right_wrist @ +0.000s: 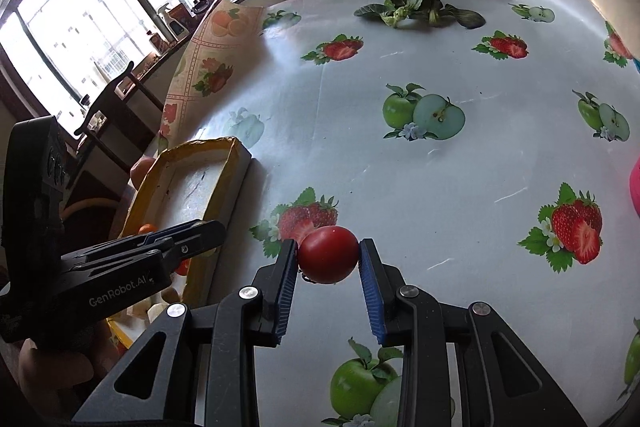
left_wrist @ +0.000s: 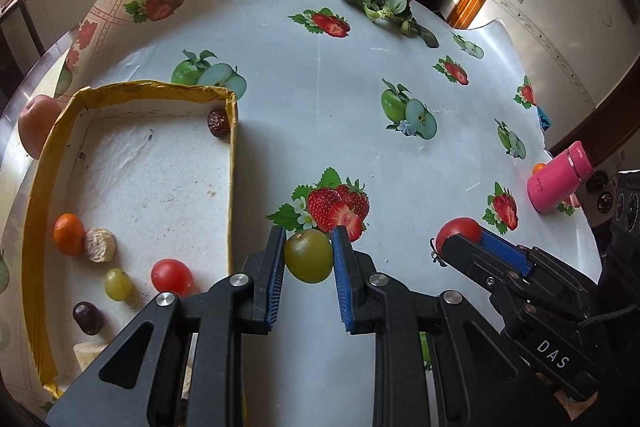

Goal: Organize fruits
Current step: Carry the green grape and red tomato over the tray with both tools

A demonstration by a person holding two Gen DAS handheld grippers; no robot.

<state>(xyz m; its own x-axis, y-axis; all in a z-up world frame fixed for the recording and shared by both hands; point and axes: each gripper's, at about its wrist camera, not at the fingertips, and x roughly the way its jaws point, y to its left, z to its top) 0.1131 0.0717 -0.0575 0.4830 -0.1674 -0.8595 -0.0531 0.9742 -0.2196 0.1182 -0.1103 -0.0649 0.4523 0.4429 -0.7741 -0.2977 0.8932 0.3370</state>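
Gripping green grape; red tomato

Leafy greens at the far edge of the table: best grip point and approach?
Take the leafy greens at the pale stem cluster where the leaves join, coming from above. They lie flat with floppy leaves spread outward; the stems look like the firmest, most compact part.

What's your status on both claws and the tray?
Left claw shut on green grape. Right claw shut on red tomato. Tray left of both, partly filled. Path looks clear.
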